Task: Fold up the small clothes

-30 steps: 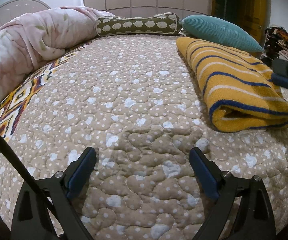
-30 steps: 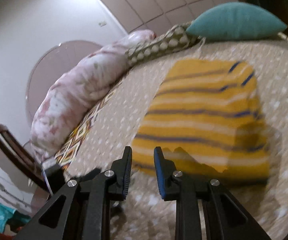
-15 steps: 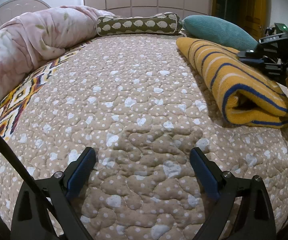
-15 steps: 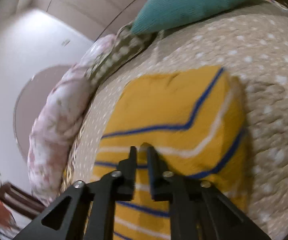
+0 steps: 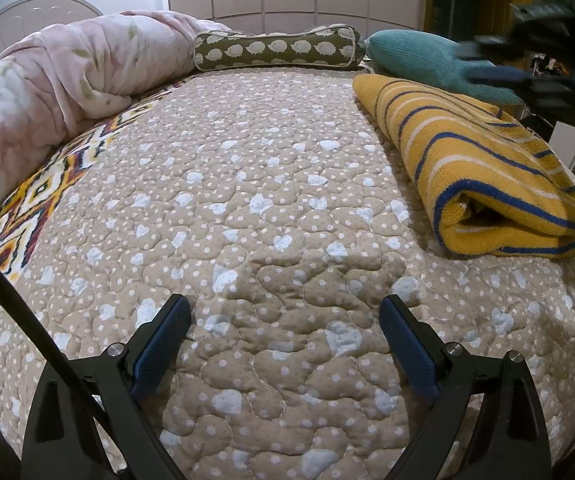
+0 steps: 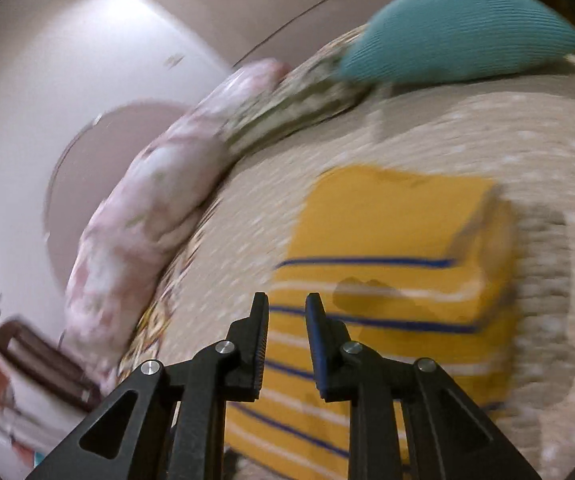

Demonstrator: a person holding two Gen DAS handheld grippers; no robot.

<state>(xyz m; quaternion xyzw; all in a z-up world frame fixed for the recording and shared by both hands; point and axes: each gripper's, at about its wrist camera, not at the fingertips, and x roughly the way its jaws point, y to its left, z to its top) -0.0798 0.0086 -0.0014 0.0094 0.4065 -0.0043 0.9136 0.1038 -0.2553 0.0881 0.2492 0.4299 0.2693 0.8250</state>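
Note:
A folded yellow garment with blue and white stripes point(image 5: 475, 160) lies on the right side of the bed; it also shows in the blurred right wrist view point(image 6: 387, 280). My left gripper point(image 5: 283, 320) is open and empty, low over the quilt near the bed's front edge, well left of the garment. My right gripper point(image 6: 286, 308) is above the garment's near part with a narrow gap between its fingers and nothing in them. It shows blurred at the top right of the left wrist view point(image 5: 499, 76).
The bed has a beige dotted quilt point(image 5: 247, 200). A rolled pink floral duvet point(image 5: 67, 80) lies along the left side. A green sheep-pattern bolster point(image 5: 279, 48) and a teal pillow point(image 5: 427, 60) sit at the head. A dark chair point(image 6: 43, 364) stands beside the bed.
My right gripper has lifted up and back from the garment and its fingers have parted slightly. The garment's folded top has settled. My left gripper has not moved.

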